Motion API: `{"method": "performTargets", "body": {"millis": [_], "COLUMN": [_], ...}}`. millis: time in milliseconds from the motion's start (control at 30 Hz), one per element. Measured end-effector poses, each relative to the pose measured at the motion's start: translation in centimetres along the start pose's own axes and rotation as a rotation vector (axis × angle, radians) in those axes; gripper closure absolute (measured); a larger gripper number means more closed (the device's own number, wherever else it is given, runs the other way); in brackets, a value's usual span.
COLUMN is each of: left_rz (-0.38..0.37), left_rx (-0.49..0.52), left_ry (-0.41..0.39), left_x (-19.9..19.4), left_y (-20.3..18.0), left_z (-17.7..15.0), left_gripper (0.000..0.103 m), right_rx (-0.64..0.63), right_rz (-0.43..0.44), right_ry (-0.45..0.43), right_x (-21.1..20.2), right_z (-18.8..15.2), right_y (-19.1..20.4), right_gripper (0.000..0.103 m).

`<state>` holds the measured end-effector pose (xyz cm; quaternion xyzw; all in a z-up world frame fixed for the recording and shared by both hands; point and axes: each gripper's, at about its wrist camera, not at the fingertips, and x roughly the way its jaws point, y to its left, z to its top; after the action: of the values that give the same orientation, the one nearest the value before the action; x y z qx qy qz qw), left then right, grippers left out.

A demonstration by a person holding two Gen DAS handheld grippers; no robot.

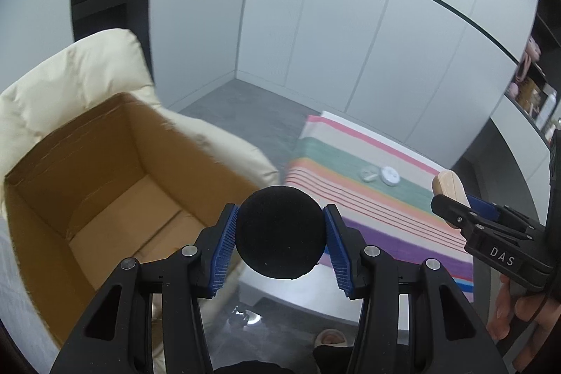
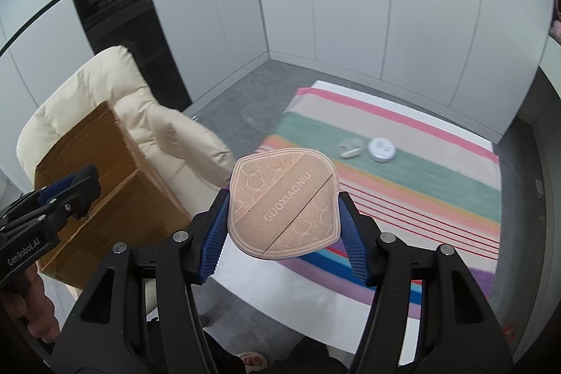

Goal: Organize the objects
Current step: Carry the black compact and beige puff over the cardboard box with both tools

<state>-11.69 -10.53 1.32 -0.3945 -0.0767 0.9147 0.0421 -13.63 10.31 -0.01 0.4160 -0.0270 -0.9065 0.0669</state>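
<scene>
Two tongs are each loaded: the left tongs [image 1: 280, 233] pinch a black foam ball [image 1: 280, 232] between blue pads, held in the air beside the open cardboard box [image 1: 105, 163]; the right tongs [image 2: 282, 216] pinch a peach makeup puff [image 2: 283, 204] printed GUOXIAONIU, above the near edge of the striped cloth [image 2: 420, 198]. Behind the box sits a cream armchair [image 1: 80, 72]. Farther off on the cloth lie a white round case [image 2: 382, 149] and, just beside it, a clear lid [image 2: 350, 148].

box [image 1: 105, 170] on armchair [image 1: 87, 69], left of table [image 1: 368, 198]
</scene>
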Motion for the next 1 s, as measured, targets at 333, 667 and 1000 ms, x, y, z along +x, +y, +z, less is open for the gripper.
{"method": "performTargets", "body": {"millis": [333,667,1000], "left_rz": [0.08,0.132,0.22], "left_rx": [-0.061,-0.112,-0.124], "left_ry": [-0.011,0.008,-0.009], "left_x": [-1.4,-1.6,-3.0], "left_y": [4.9,8.4,11.5], "left_z": [-0.4,-1.1,-2.0], "left_gripper": [0.053,0.051,0.036], "right_rx": [-0.086,-0.173,-0.231], "right_rz": [0.06,0.105,0.154], "right_ry": [0.007,0.012,0.009], "right_x": [1.2,2.3,2.7], "right_z": [0.2,0.2,0.2], "right_y": [5.8,11.0,15.2], "right_gripper": [0.041,0.041,0.041]}}
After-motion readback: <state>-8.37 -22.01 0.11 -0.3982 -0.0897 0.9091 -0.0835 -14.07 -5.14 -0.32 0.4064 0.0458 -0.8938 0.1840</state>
